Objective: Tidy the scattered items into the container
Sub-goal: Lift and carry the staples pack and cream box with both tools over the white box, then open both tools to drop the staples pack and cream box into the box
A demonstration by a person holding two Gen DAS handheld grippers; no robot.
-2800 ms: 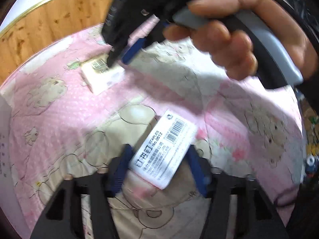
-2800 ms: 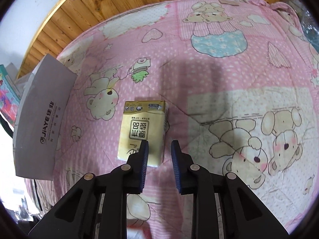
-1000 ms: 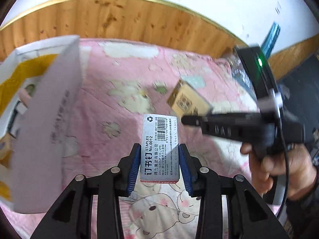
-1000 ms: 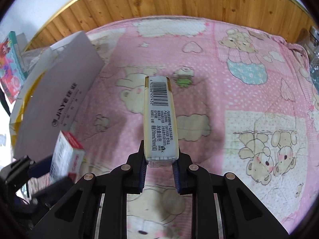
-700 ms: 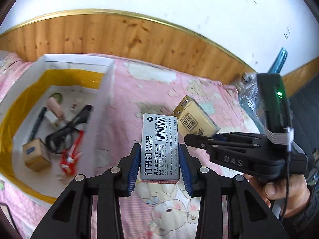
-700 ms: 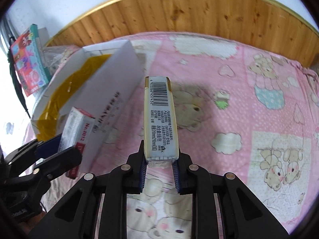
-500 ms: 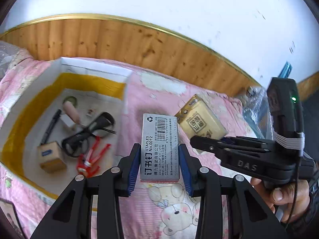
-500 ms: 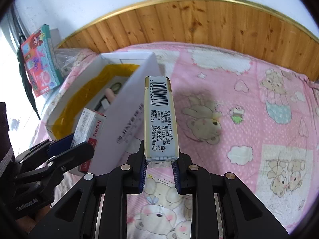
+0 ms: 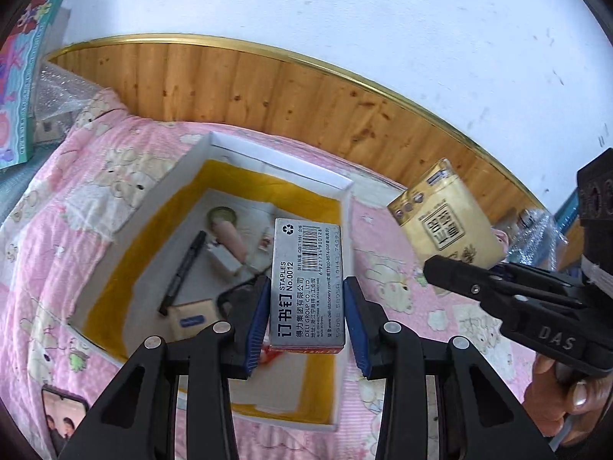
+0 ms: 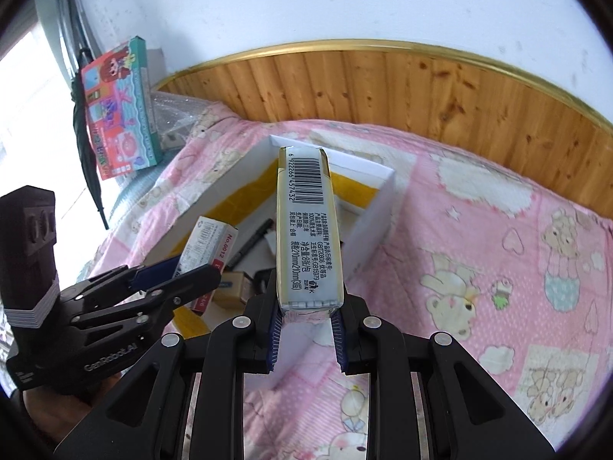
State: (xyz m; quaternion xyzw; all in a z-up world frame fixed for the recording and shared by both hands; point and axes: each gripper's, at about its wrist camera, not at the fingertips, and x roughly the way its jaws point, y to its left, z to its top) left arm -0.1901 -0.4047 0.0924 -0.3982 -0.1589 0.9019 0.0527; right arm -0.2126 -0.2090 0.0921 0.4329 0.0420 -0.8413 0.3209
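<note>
**Change since the earlier views.** Both items were lying on the pink quilt (image 9: 76,199) 2.8 s ago; both are now lifted and carried to the white box (image 9: 346,207). The box interior, hidden behind its near wall a second ago, is now fully open to the left wrist view. Judgement: pick-up is done for these two items, and release into the box is the step in hand.

**Left gripper** (image 9: 306,318). Jaws closed to the width of the staples box (image 9: 306,280), gripping its two long sides. The staples box hangs over the near right part of the white box, inside its rim.

**Right gripper** (image 10: 306,329). Jaws closed narrow on the lower end of the tissue pack (image 10: 308,237), which stands up out of the fingers. In the left wrist view the pack sits to the right of the white box, outside its right wall, not yet over the opening.

**White box, contents.**
- Lining: yellow on the inner walls, pale floor.
- Black pen (image 9: 184,272), lying aslant at the left of the floor.
- Pink cylindrical item (image 9: 230,235) near the far wall, with a round greenish end.
- Small tan box with a blue label (image 9: 191,318), near the front.
- Black looped item (image 9: 237,299), partly hidden behind the left gripper's fingers; kind unclear.
- Small white pieces near the pink item; too small to name.
</note>
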